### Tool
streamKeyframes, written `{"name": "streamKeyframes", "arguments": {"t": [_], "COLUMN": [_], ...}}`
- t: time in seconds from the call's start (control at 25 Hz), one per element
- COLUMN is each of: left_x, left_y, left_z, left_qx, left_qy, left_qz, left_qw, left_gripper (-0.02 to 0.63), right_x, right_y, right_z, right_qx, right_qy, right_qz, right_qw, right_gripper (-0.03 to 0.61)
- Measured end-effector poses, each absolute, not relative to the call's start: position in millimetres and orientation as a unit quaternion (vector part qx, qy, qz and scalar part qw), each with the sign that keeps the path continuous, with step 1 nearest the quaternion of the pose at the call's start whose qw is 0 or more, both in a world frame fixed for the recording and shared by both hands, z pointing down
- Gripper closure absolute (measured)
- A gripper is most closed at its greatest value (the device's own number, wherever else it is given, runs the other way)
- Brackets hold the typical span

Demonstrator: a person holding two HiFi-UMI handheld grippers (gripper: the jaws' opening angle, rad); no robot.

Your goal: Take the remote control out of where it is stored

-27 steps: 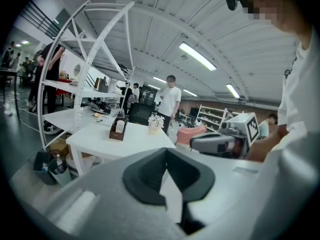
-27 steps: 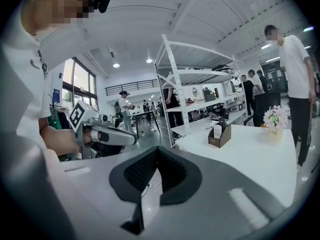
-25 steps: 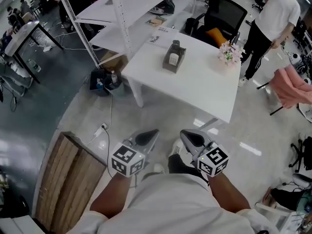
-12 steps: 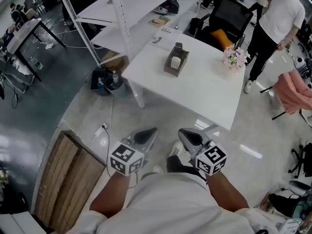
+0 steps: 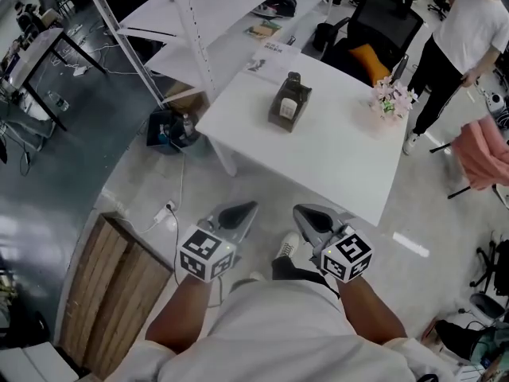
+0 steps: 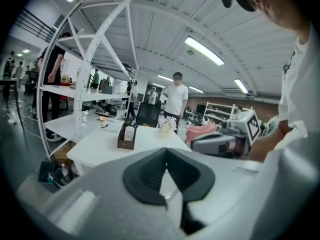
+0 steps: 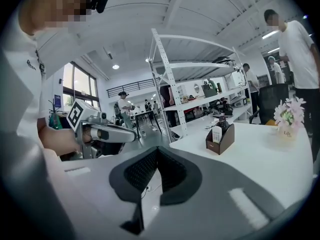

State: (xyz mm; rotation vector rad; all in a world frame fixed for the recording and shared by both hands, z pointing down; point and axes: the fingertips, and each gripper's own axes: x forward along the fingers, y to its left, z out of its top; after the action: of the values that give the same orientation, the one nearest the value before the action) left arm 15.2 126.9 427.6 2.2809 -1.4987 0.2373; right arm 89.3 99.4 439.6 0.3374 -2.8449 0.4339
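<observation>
A brown open-topped holder (image 5: 288, 103) stands on the white table (image 5: 334, 150), well ahead of me. A dark remote control (image 5: 293, 79) sticks up out of it, beside a white card. The left gripper view shows the holder (image 6: 126, 135) far off, and so does the right gripper view (image 7: 222, 137). My left gripper (image 5: 238, 212) and right gripper (image 5: 307, 214) hover side by side close to my body, above the floor and short of the table's near edge. Both are shut and empty, as their own views show (image 6: 166, 151) (image 7: 157, 150).
A small pot of pink flowers (image 5: 390, 97) sits at the table's right end. A white shelving rack (image 5: 189, 22) rises behind the table on the left. A black chair (image 5: 383, 24) and a person in a white shirt (image 5: 468, 30) are at the back right. A wooden board (image 5: 107, 293) lies on the floor to my left.
The table and holder have drifted slightly in the head view as my head moved. Both grippers keep the same shut pose near my body.
</observation>
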Motion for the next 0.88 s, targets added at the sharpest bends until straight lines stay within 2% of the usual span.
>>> {"name": "streamKeyframes", "arguments": {"t": [0.88], "left_x": [25.6], "left_y": [6.5], "left_z": [425.0], "left_qx": [0.813], "left_qy": [-0.535], "left_qz": [0.109], "left_qw": [0.204], "left_gripper": [0.612], "right_x": [88.9], "right_y": [-25.1], "right_z": [445.5], "right_qx": [0.104], "right_qy": [-0.974], "right_qz": [0.167], "right_qw": [0.113], "right_gripper": [0.572]}}
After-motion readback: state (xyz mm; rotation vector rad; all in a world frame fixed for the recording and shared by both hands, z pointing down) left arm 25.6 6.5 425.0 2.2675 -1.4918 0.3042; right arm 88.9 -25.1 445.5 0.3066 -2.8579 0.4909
